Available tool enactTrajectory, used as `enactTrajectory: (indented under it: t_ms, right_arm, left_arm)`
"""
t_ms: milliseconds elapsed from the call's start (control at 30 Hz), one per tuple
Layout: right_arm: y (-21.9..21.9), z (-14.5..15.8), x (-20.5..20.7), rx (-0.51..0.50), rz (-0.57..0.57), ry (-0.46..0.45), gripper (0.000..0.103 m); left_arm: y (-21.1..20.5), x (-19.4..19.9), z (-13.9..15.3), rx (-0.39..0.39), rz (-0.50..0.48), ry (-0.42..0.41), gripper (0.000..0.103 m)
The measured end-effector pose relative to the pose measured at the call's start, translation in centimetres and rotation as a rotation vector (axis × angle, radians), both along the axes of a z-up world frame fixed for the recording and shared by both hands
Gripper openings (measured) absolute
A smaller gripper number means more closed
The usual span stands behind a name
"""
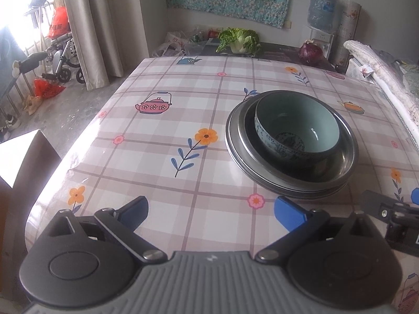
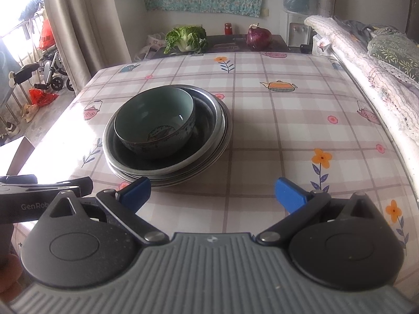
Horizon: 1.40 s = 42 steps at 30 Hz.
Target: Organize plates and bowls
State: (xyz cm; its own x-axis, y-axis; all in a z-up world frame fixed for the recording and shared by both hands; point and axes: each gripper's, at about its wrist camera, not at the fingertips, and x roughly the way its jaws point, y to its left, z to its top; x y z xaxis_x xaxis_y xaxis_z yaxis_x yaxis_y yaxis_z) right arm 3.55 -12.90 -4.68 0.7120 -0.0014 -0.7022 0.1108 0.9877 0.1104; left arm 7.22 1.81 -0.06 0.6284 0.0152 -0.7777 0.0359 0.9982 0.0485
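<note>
bowl (image 1: 297, 128) sat nested in stacked plates (image 1: 288, 185) mid-table (image 1: 183, 104), likely to save space. left gripper (image 1: 212, 213) and right gripper (image 2: 212, 192) hovered nearby, jaws wide, empty.

The pale green glazed ceramic bowl (image 2: 157, 123) looks smooth and glossy inside, with a small highlight. It sits in a stack of round grey metal plates (image 2: 209, 141) with a dull brushed shine on the rims. The checked pink tablecloth (image 2: 262, 136) is probably a plastic sheet, as it is smooth and reflects the window light. The blue fingertips (image 1: 289, 213) of the left gripper look like matt plastic.
</note>
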Motion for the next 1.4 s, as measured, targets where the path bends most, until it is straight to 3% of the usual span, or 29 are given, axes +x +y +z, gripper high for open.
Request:
enactTrajectory:
  t_ms: [1400]
  right_arm:
    - [0.55,-0.33,0.82,0.0,0.026,0.023,0.102]
  left_arm:
    - [0.67,0.37,-0.27,0.005,0.012,0.012,0.103]
